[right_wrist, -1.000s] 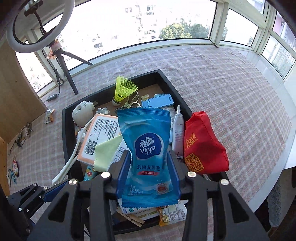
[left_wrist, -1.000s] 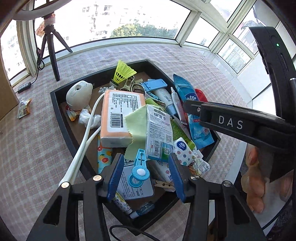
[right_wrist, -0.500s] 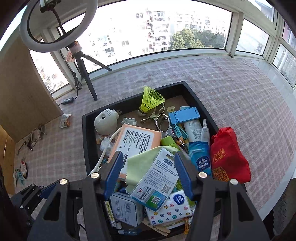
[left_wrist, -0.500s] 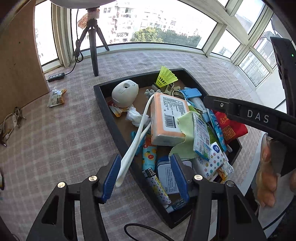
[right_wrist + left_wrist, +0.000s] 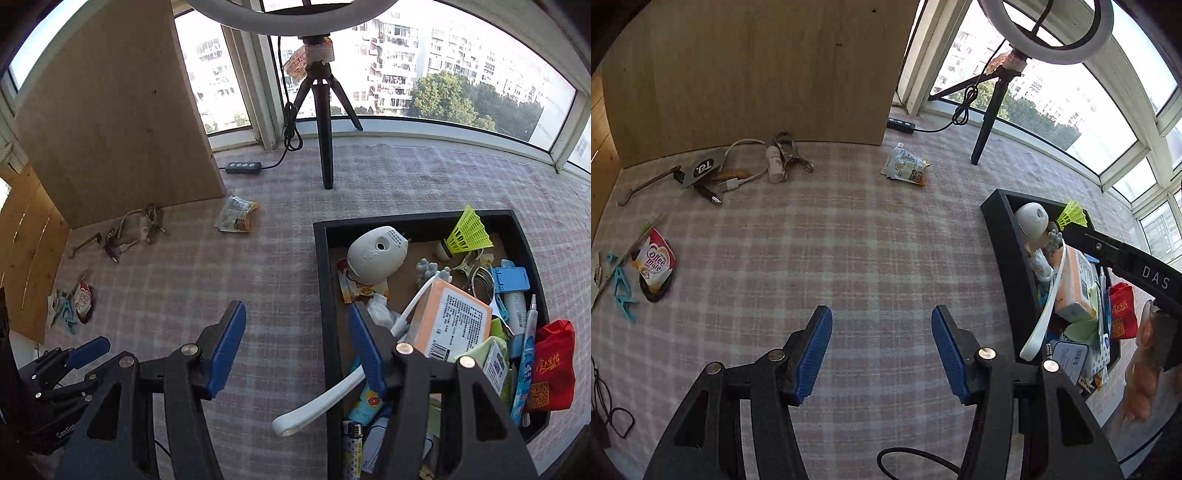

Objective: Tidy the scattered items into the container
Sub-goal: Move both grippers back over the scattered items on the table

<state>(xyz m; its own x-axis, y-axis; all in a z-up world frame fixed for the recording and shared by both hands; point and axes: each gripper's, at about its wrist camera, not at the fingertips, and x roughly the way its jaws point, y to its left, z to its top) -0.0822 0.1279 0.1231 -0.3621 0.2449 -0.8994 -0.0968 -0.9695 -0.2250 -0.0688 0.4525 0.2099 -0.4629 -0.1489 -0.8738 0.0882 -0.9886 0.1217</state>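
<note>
Both the left claw (image 5: 881, 349) and right claw (image 5: 297, 349) gape wide and empty over the checked worktop (image 5: 849, 236); the full tray (image 5: 328, 295) sits at three o'clock, while only the left view shows the creamer packet (image 5: 653, 264) at nine.

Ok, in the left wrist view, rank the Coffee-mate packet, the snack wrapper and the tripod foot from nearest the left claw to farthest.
1. Coffee-mate packet, far left of the left claw.
2. Snack wrapper, ahead, slightly right.
3. Tripod foot, farther back by the window.

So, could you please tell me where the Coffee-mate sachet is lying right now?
The Coffee-mate sachet lies on the checked cloth at the far left of the left wrist view, beside the blue clothes pegs, far outside the black tray.
</note>
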